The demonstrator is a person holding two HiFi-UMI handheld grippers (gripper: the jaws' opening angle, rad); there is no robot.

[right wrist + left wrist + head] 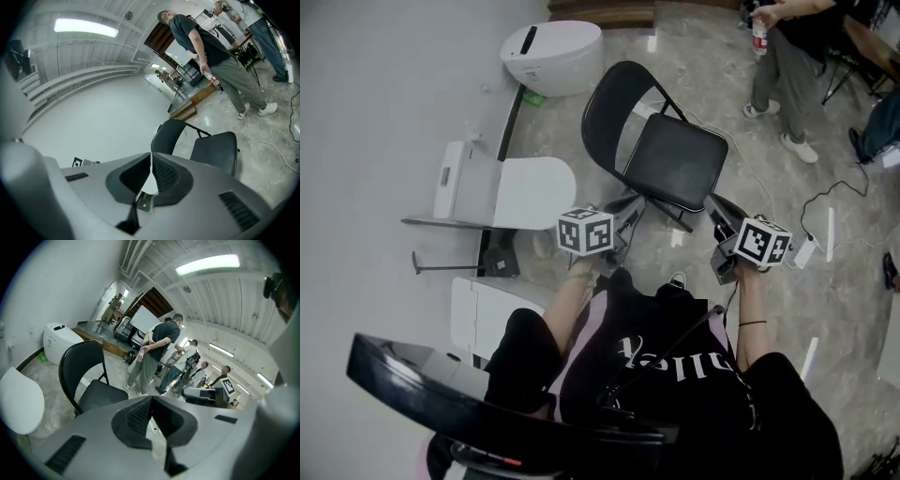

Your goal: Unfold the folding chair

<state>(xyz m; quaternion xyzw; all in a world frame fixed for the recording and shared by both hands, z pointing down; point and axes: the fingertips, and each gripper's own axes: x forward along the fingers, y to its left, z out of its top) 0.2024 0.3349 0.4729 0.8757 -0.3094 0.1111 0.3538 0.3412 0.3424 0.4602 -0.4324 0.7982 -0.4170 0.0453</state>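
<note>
Wall (366,112) and toilets (551,54) crowd the left; floor (722,89) is open on the right. Folding chair (670,157) stands unfolded, backrest far-left, seat front near-right. Left gripper (151,401) and right gripper (151,159) jaws are pressed together, empty.

Head view: we look steeply down from overhead.
Gripper views: we look forward from lower down, nearer.
Shared: we see the folding chair (675,159) in all three.

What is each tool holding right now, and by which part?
Nothing. The left tool and the right tool are both shut and empty; the folding chair stands unfolded, apart from both.
</note>
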